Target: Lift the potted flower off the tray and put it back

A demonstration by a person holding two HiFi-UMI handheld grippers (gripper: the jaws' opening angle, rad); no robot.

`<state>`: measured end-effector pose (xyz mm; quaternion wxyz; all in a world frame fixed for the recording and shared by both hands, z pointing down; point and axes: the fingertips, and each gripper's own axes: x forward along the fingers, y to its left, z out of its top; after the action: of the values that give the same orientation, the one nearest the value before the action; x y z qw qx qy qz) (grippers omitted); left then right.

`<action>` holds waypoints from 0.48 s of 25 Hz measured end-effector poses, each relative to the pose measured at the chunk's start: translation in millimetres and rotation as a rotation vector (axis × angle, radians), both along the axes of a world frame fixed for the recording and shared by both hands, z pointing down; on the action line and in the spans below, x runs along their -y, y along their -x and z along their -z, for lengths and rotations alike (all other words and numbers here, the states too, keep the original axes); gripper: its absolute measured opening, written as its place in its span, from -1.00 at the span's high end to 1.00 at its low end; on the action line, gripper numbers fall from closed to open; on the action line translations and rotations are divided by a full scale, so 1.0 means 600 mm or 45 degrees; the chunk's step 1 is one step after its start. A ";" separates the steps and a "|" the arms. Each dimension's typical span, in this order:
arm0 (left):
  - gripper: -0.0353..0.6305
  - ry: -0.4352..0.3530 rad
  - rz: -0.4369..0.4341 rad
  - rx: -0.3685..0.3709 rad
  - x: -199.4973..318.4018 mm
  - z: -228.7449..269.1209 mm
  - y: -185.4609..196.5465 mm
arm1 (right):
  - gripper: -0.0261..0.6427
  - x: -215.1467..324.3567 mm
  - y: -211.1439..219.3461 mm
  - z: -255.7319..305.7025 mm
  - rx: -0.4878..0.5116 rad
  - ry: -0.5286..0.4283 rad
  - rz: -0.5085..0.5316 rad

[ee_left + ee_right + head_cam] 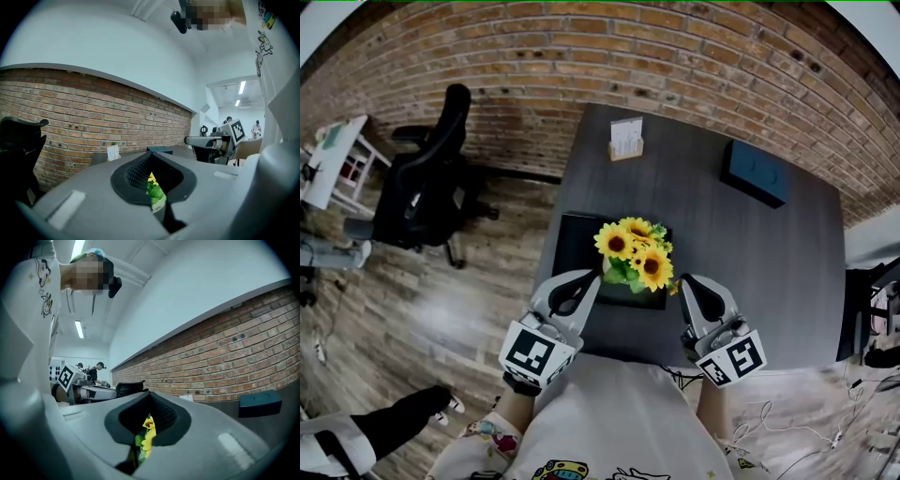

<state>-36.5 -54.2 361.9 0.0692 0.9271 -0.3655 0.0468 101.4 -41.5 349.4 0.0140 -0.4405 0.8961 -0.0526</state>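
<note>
The left claw (585, 278) and right claw (690, 282) hung clenched, empty, flanking the potted flower (636, 255) upright on its tray (572, 239).

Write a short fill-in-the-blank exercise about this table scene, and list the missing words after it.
1. The potted flower stands on a black ____.
2. Its petals are ____ in colour.
3. The left gripper and the right gripper both have their jaws ____.
4. The wall behind the table is built of ____.

Missing words: tray; yellow; shut; brick.
</note>
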 end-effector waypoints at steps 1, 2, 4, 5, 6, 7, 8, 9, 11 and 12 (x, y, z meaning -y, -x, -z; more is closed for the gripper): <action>0.86 -0.002 -0.003 0.001 0.001 0.000 0.000 | 0.92 0.001 -0.002 0.000 0.008 0.003 -0.008; 0.86 -0.008 -0.007 0.001 0.002 0.000 -0.001 | 0.92 0.002 -0.004 0.000 0.019 0.006 -0.018; 0.86 -0.004 -0.011 0.007 0.003 -0.002 0.000 | 0.92 0.004 -0.006 0.001 0.038 0.010 -0.034; 0.86 0.005 -0.011 0.012 0.004 -0.004 0.000 | 0.92 0.005 -0.006 0.001 0.037 0.009 -0.037; 0.86 0.010 -0.011 0.014 0.005 -0.004 0.001 | 0.92 0.005 -0.005 0.001 0.031 0.006 -0.036; 0.86 0.011 -0.012 0.017 0.006 -0.004 0.001 | 0.92 0.005 -0.004 0.001 0.023 0.004 -0.032; 0.86 0.014 -0.013 0.021 0.006 -0.006 0.002 | 0.92 0.006 -0.002 0.001 0.019 0.003 -0.027; 0.86 0.017 -0.014 0.023 0.007 -0.008 0.003 | 0.92 0.006 0.000 0.000 0.017 0.003 -0.024; 0.86 0.015 -0.013 0.015 0.008 -0.010 0.004 | 0.92 0.007 0.003 -0.001 0.013 0.006 -0.020; 0.86 0.014 -0.011 0.012 0.010 -0.008 0.004 | 0.92 0.007 0.004 -0.002 0.012 0.009 -0.018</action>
<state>-39.1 -60.0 366.7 0.0722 0.9281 -0.3615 0.0534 98.8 -45.8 350.9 0.0170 -0.4466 0.8927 -0.0575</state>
